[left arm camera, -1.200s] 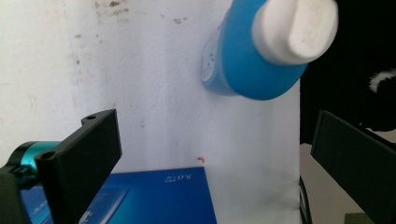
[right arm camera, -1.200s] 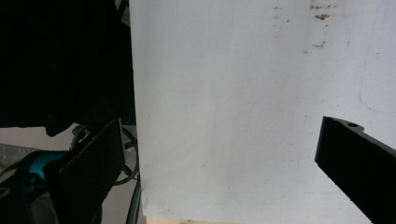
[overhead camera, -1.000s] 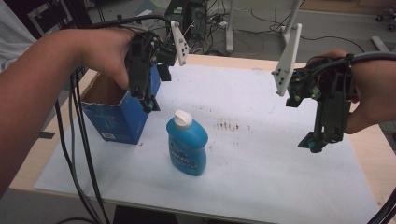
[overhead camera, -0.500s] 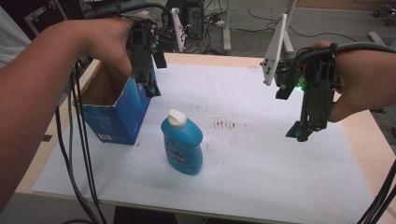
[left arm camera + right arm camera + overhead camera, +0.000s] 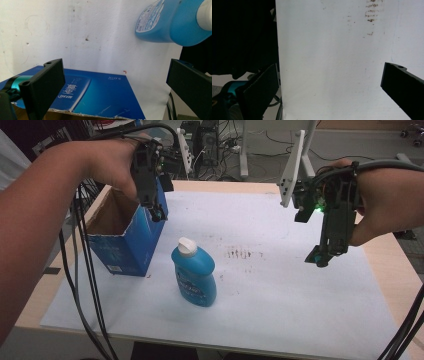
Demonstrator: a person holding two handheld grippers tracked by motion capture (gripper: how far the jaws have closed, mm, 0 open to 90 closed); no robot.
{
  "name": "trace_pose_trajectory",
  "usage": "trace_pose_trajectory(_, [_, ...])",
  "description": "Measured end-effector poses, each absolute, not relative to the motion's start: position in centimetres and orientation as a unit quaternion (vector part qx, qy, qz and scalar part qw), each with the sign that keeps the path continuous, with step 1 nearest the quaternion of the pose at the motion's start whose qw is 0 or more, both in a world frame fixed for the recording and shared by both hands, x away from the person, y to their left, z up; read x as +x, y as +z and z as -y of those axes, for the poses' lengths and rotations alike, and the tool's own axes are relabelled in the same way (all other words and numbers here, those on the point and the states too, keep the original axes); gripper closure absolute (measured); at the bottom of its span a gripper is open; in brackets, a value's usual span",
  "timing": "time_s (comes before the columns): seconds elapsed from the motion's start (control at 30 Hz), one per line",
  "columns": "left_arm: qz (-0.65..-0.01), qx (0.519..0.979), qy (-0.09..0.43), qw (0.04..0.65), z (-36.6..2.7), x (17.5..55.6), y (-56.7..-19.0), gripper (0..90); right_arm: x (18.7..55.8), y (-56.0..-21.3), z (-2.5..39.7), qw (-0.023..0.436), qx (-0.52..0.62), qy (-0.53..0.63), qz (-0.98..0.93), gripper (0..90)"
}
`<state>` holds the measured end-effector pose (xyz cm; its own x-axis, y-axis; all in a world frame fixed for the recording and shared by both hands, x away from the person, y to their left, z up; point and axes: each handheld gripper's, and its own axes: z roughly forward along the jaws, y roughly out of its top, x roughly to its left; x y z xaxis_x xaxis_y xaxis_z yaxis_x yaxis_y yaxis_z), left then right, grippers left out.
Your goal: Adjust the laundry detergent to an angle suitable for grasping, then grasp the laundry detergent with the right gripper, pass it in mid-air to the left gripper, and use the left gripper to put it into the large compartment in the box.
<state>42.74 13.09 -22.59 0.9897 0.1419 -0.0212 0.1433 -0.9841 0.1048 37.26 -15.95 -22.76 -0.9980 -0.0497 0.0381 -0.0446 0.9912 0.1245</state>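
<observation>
Two grippers, both raised with jaws spread wide and empty: left gripper (image 5: 156,214) above the blue box's (image 5: 131,242) near wall, blue bottle (image 5: 195,276) upright just beyond and below; right gripper (image 5: 320,257) well apart, over white paper (image 5: 280,310). Cluttered cables behind.

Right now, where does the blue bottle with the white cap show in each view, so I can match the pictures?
High view: the blue bottle stands upright at centre-left on the white sheet, just right of the blue box.
Left gripper view: upper right corner, above the box's blue wall.
Right gripper view: not in it.
Shared landmark: the brown smudges on the sheet.
</observation>
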Motion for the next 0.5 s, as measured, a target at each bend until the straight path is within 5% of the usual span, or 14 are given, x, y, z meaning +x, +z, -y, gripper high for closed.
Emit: trace_pose_trajectory(0.5, [-0.051, 0.998, -0.009, 0.047, -12.56, 42.97, -22.93, 1.8, 36.68, -22.59, 15.94, 0.016, 0.032, -0.060, 0.998, 1.0])
